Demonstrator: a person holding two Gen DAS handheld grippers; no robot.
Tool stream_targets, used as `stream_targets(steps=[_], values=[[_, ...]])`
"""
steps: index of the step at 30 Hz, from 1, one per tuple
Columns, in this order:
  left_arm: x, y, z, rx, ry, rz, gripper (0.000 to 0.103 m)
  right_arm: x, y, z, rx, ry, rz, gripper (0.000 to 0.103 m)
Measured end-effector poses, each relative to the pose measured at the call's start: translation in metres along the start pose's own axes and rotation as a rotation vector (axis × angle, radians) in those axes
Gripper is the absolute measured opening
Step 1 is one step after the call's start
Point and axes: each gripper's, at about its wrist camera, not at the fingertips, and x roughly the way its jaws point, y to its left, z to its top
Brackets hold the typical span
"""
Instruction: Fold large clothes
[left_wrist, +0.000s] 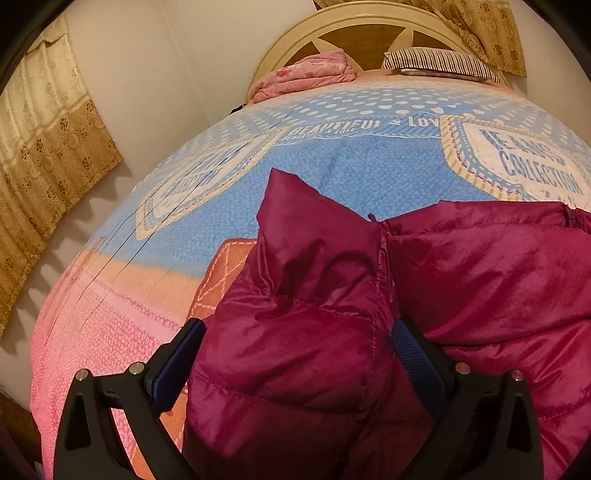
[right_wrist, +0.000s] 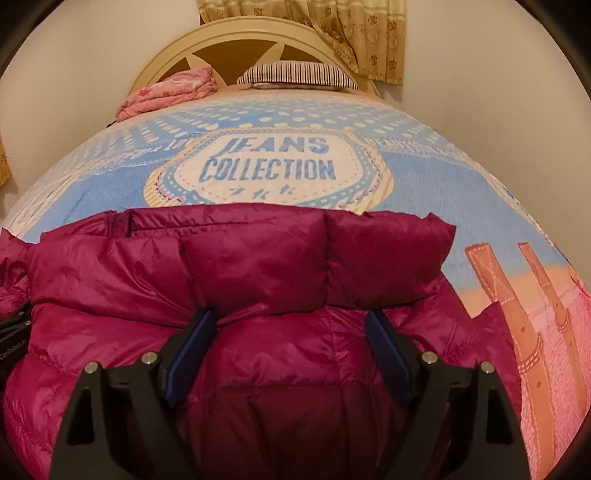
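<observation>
On the bed, over a blanket (right_wrist: 266, 166) printed in blue and pink with the words JEANS COLLECTION, I hold both tools tipped downward toward a puffy jacket (right_wrist: 258, 266). My left gripper (left_wrist: 299, 332) has its two blue-padded fingers (left_wrist: 181, 354) spread wide on either side of a thick bunched fold at the left end of the jacket; the padding bulges up between them and meets both pads, though I cannot tell how firmly they press. My right gripper (right_wrist: 288, 325) also stands wide, its blue pads straddling a quilted section in the middle of the jacket, with fabric filling the gap; whether it truly grips or only rests there I cannot tell. The jacket lies across the near part of the bed with its long side running left to right, a folded upper edge turned toward the headboard (right_wrist: 184, 55). It is a deep magenta, shiny and slick, stitched into fat quilted panels, with a zipper strip showing at the far edge and a seam running down beside my left gripper. One rounded end sticks up toward the pillows in the left wrist view. Far off, a striped pillow (right_wrist: 295, 74) and a crumpled pink quilt (right_wrist: 170, 92) sit against the headboard, with curtains (left_wrist: 44, 147) hanging nearby.
</observation>
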Motion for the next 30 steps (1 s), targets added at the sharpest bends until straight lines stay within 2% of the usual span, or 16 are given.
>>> stream_targets(steps=[9, 30], values=[[0.0012, -0.0038, -0.0008, 0.016, 0.003, 0.027, 0.102, 0.0044, 0.0001, 0.0006, -0.003, 0.028, -0.005, 0.086], [0.0012, -0.0031, -0.002, 0.015, 0.001, 0.029, 0.102, 0.0085, 0.003, 0.0009, -0.027, 0.047, -0.032, 0.088]])
